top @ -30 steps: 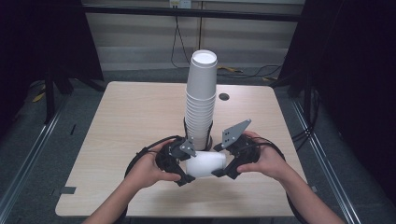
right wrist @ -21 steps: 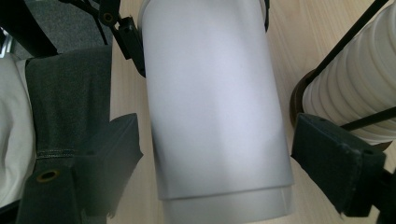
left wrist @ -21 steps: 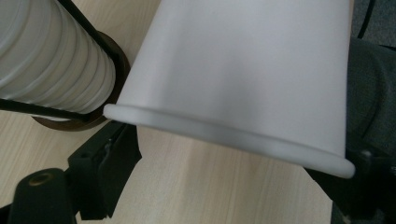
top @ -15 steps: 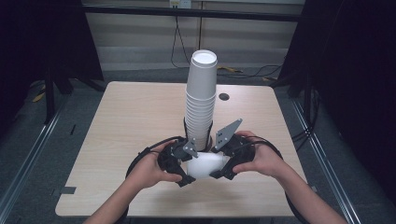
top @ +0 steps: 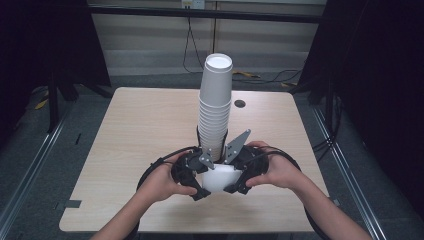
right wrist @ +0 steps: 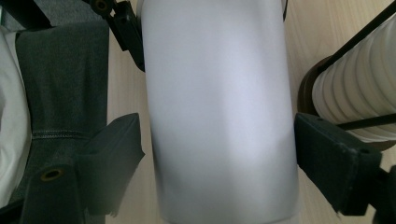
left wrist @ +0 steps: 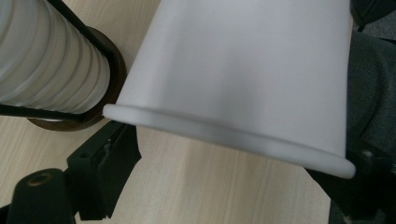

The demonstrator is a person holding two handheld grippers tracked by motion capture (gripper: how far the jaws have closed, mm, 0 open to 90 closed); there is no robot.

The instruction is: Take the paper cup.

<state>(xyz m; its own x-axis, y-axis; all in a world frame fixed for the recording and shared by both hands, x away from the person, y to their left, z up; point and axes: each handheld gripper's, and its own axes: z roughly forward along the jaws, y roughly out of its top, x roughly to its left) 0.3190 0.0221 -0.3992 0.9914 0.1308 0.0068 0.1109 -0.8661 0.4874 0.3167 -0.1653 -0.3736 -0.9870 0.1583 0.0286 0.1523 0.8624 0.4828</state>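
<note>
White paper cup (top: 219, 176) lies sideways between left gripper (top: 196, 176) and right gripper (top: 239, 175), both apparently clamped on it, probably to separate nested cups near the stack (top: 215, 107).

table (top: 125, 150): light wood | floor (top: 30, 165): grey | cables (top: 260, 76): behind table on floor

one tall stack of cups (top: 215, 112), one loose white cup (top: 220, 177), two tongs, one table (top: 135, 130)

Loose cup (top: 220, 176) on table (top: 125, 150), directly before cup stack (top: 215, 107) in its holder (left wrist: 100, 74).
</note>
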